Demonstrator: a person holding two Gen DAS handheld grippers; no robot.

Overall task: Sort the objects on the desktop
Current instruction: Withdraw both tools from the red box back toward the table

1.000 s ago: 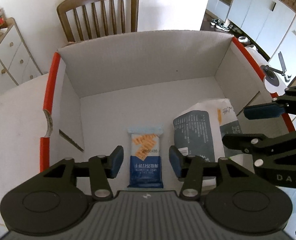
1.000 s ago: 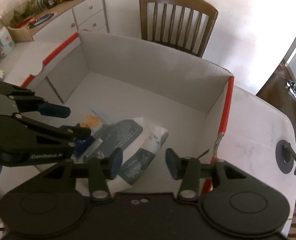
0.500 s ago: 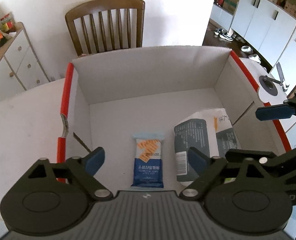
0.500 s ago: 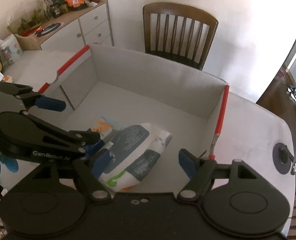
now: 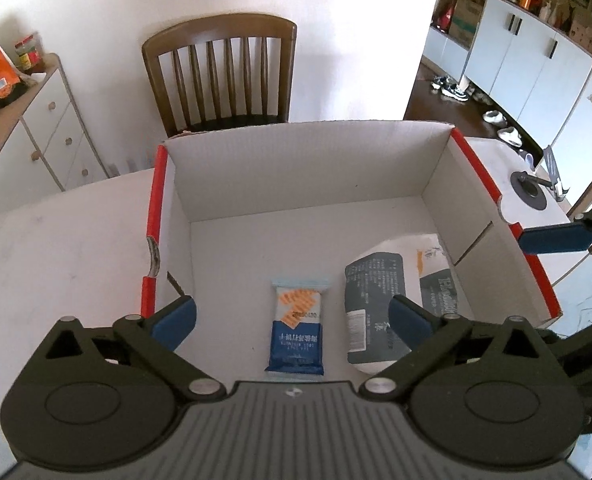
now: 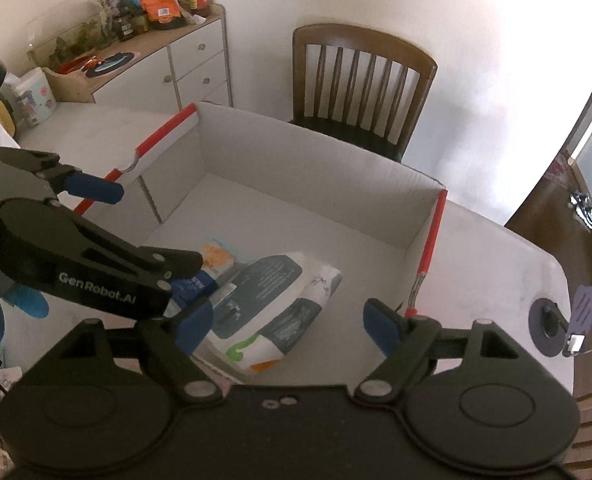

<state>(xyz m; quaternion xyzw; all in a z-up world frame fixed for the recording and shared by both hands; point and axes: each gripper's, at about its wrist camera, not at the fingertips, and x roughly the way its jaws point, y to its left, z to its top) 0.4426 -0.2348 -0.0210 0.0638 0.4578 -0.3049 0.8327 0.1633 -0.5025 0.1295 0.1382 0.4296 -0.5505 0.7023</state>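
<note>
left gripper [image 5: 292, 320] opening, empty, marked "genrobot.ai", right gripper [image 6: 286, 322] opening, empty, packets [image 5: 297, 332] in box [image 5: 296, 172]

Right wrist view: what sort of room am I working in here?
Most likely a home dining area: a wooden slat-back chair at a white table, a drawer sideboard crowded with jars and snack bags, and shoes on the floor beyond.

Open box, roomy at the back

The box [image 5: 307, 168] is open on top; its far half is bare floor; near the front wall lie a blue packet [image 5: 297, 334] and, just right of it, a white pouch [image 5: 391, 292]; the walls ring all sides; a chair [image 5: 220, 76] stands behind the box.
</note>
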